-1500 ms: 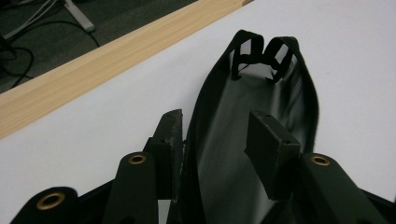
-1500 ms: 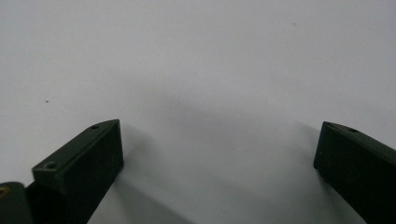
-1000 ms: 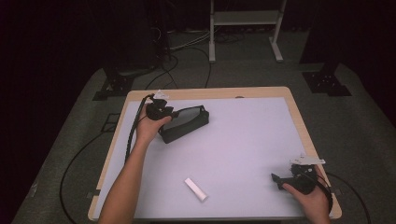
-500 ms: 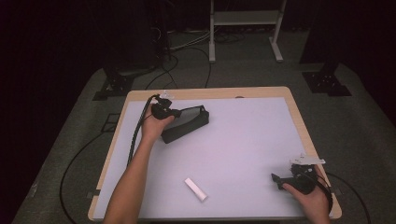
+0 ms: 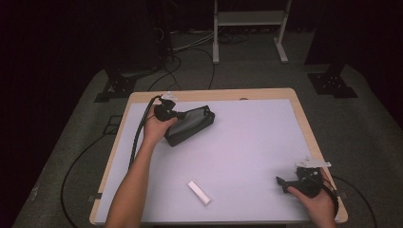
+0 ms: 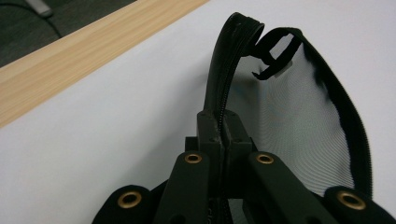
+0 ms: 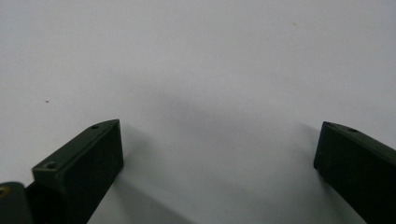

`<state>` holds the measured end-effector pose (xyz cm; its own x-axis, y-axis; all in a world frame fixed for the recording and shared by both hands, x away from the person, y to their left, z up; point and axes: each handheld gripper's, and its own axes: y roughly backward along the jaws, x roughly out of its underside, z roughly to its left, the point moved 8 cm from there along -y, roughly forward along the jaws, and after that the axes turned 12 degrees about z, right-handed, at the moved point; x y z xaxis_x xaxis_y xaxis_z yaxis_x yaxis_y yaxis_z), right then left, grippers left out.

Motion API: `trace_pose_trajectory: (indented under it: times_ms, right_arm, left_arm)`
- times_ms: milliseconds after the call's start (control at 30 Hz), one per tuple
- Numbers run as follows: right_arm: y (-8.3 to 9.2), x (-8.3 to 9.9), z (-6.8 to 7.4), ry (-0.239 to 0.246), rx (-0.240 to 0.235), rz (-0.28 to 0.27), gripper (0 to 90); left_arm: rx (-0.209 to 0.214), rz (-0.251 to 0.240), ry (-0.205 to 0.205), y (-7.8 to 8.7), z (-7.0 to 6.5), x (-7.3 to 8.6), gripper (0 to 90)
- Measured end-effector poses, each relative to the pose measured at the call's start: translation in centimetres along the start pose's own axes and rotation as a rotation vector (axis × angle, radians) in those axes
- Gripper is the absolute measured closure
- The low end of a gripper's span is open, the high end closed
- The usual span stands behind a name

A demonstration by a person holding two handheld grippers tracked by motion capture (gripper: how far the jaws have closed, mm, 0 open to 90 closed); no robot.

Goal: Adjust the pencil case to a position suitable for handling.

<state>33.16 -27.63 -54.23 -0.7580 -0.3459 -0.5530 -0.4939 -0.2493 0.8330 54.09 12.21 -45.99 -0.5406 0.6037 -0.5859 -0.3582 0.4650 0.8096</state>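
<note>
You work at a table (image 5: 247,142) with a white top and a wooden rim. The black mesh pouch (image 5: 190,124) lies near its far left corner. Your left gripper (image 6: 223,135) is clenched on the zipper edge of this pouch, at the end nearest to your hand; the jaws are pressed together with the edge between them. Your right gripper (image 5: 286,182) rests near the front right corner, jaws spread wide apart, nothing between them. A small white block (image 5: 198,192) lies near the front edge, well apart from both.
</note>
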Motion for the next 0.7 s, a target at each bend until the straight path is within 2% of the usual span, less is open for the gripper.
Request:
trace_pose_trajectory:
  times_ms: [367,700]
  right_arm:
    - [0.0,0.0,0.0,0.000,0.000,0.000,0.6]
    - [0.0,0.0,0.0,0.000,0.000,0.000,0.6]
  left_arm:
    - [0.113,-0.004,-0.087,0.8,-3.2,-0.4,88.7]
    - [0.184,-0.016,-0.156,1.3,-5.8,-0.9,88.7]
